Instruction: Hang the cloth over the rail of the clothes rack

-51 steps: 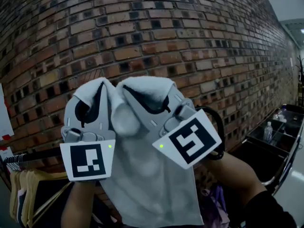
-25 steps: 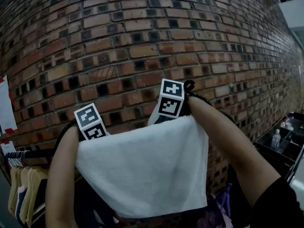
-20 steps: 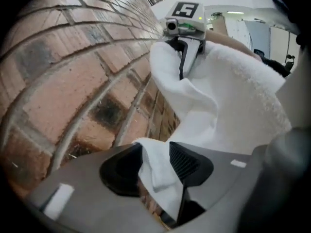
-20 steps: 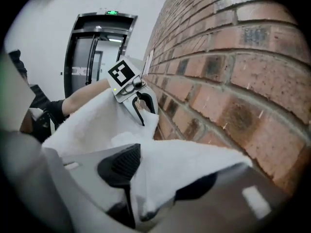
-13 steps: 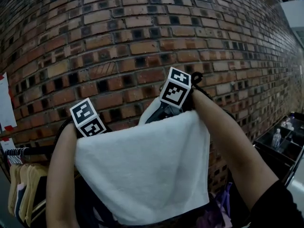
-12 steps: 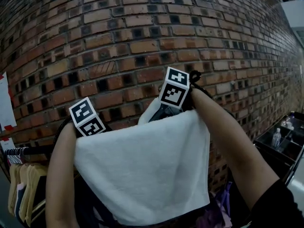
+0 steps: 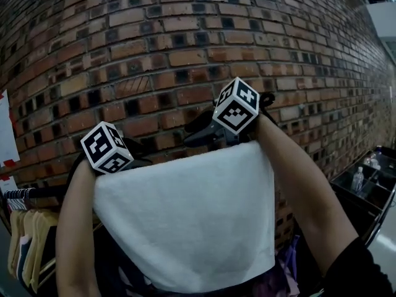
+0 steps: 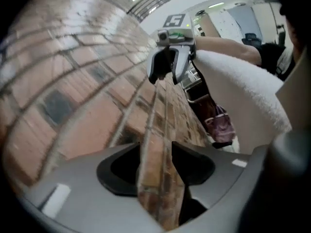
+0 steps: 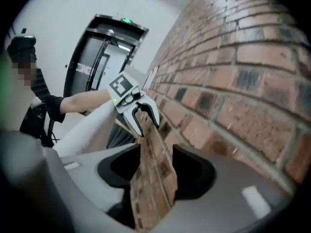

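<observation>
The white cloth [image 7: 185, 215] hangs flat, folded over the rack's rail, which it hides. My left gripper [image 7: 142, 159] is just above the cloth's top left edge, and my right gripper [image 7: 197, 135] is above its top right edge. Both point at the brick wall. In the left gripper view the jaws [image 8: 156, 152] stand open with only wall between them; the cloth [image 8: 243, 91] lies to their right. The right gripper view shows its jaws [image 9: 155, 152] open and empty too, with the cloth [image 9: 87, 130] to the left. Both pairs of jaws have just been opening.
A brick wall [image 7: 185, 36] rises close behind the rack. The bare rail [image 7: 37, 192] runs on to the left, with garments on hangers [image 7: 28, 240]. A dark cart with a bottle [image 7: 356, 178] stands at the right. A purple bag [image 8: 218, 127] hangs below.
Two seconds ago both grippers held the bunched cloth. It has since been spread over the rail and let go, and both grippers have risen clear of its top edge.
</observation>
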Motion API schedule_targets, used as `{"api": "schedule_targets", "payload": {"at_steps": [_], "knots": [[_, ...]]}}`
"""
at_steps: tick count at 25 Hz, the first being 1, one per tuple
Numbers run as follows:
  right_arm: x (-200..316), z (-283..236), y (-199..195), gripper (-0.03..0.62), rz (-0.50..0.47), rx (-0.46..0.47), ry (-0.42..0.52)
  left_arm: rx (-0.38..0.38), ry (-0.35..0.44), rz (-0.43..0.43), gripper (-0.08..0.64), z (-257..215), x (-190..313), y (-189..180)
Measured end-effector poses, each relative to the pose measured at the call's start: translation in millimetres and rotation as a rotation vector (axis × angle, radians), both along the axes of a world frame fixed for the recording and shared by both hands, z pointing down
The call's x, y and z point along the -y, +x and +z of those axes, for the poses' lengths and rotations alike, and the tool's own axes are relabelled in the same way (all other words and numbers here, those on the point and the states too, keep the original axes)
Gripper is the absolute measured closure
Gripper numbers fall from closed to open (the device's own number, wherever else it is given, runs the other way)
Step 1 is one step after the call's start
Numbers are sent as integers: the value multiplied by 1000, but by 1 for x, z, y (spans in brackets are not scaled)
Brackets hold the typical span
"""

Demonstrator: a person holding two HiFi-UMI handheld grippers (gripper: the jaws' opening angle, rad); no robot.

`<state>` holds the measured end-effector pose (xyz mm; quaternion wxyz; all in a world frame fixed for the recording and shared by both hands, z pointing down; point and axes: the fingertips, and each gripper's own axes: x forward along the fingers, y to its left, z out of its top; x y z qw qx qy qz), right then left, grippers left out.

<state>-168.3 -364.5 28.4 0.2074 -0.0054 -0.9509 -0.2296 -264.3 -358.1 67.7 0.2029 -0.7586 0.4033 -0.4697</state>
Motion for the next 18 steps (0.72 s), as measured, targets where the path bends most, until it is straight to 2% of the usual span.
{"api": "schedule_targets", "payload": {"at_steps": [2, 5, 7, 9, 10, 12, 15, 18], "knots": [[-6, -35, 3, 391, 0, 153, 89, -52, 220, 48, 343, -45, -2, 10], [-11, -82, 10, 393, 84, 355, 280, -131, 569, 78, 345, -113, -21, 19], [-15, -108, 18, 396, 176, 461, 417, -104, 783, 78, 352, -148, -39, 27], [-29, -132, 28, 432, 238, 564, 535, -75, 949, 99, 401, -174, -59, 40], [-42, -143, 33, 480, 244, 623, 572, -89, 1016, 123, 424, -186, -72, 49], [-76, -165, 45, 579, 231, 758, 619, -164, 1151, 186, 541, -209, -104, 72], [-134, -187, 65, 588, 186, 956, 635, -368, 1303, 279, 552, -232, -162, 111], [-189, -179, 83, 588, 137, 1116, 616, -565, 1349, 356, 552, -225, -212, 146]]}}
